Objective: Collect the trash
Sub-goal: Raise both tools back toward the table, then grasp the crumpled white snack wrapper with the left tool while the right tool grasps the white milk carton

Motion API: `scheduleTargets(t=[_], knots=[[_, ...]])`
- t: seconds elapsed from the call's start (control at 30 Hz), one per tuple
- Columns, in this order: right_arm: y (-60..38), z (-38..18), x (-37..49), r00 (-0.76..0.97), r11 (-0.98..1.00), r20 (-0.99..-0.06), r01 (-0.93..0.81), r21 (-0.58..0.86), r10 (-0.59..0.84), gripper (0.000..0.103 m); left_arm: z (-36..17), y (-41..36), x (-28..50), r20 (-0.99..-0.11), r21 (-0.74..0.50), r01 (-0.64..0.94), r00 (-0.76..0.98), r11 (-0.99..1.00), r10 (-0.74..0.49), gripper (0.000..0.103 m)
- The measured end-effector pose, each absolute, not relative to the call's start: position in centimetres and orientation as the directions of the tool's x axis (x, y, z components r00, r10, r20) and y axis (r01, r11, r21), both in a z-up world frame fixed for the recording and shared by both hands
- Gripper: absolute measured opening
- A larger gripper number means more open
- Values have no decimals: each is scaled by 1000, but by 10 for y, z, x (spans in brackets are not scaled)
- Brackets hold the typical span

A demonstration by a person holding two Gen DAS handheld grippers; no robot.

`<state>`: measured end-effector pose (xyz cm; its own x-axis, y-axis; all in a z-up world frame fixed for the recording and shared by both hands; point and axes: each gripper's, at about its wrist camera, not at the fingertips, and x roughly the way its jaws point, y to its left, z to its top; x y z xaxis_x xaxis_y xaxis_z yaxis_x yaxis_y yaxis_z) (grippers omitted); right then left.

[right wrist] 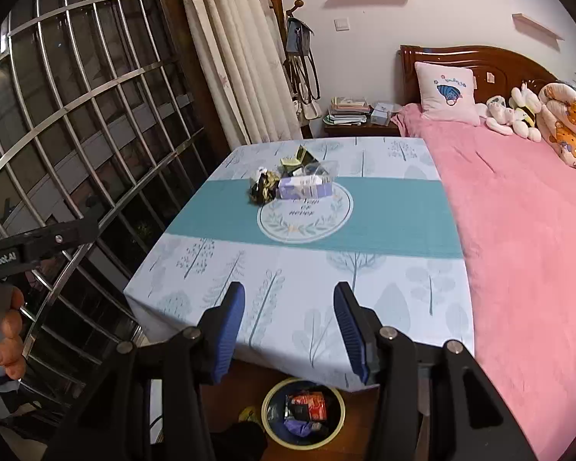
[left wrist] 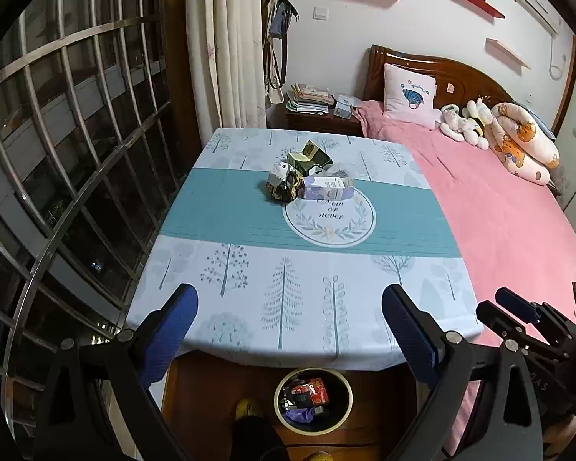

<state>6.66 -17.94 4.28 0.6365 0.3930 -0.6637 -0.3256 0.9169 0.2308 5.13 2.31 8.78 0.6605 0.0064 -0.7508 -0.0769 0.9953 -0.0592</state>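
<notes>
A small pile of trash sits at the far middle of the table (left wrist: 249,292): a purple-white carton (left wrist: 328,188) lying on its side, a crumpled dark-gold wrapper (left wrist: 282,184), a green-gold box (left wrist: 310,157) and a clear plastic piece. The pile also shows in the right wrist view, with the carton (right wrist: 305,187) and the wrapper (right wrist: 263,188). A round bin (left wrist: 314,399) with trash inside stands on the floor under the table's near edge; it also shows in the right wrist view (right wrist: 304,413). My left gripper (left wrist: 290,307) is open and empty above the near edge. My right gripper (right wrist: 289,303) is open and empty too, well short of the pile.
A pink bed (left wrist: 499,211) with pillows and plush toys runs along the table's right side. A barred window (left wrist: 76,153) and curtain (left wrist: 226,46) are on the left. A nightstand (left wrist: 318,115) with books stands behind the table.
</notes>
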Motion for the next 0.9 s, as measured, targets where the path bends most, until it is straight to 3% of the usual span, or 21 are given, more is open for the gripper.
scheduleTargets(t=[0.27, 0.63, 0.9], knots=[[-161, 42, 119, 653, 939, -675, -263, 222, 343, 48, 75, 42, 129, -765, -76, -17, 643, 997, -47, 96], [-103, 37, 233, 647, 969, -732, -44, 242, 212, 48, 52, 88, 270, -810, -95, 134, 566, 986, -155, 96], [-71, 10, 297, 603, 965, -782, 74, 250, 156, 48, -4, 101, 369, -878, -180, 230, 401, 956, -262, 96]])
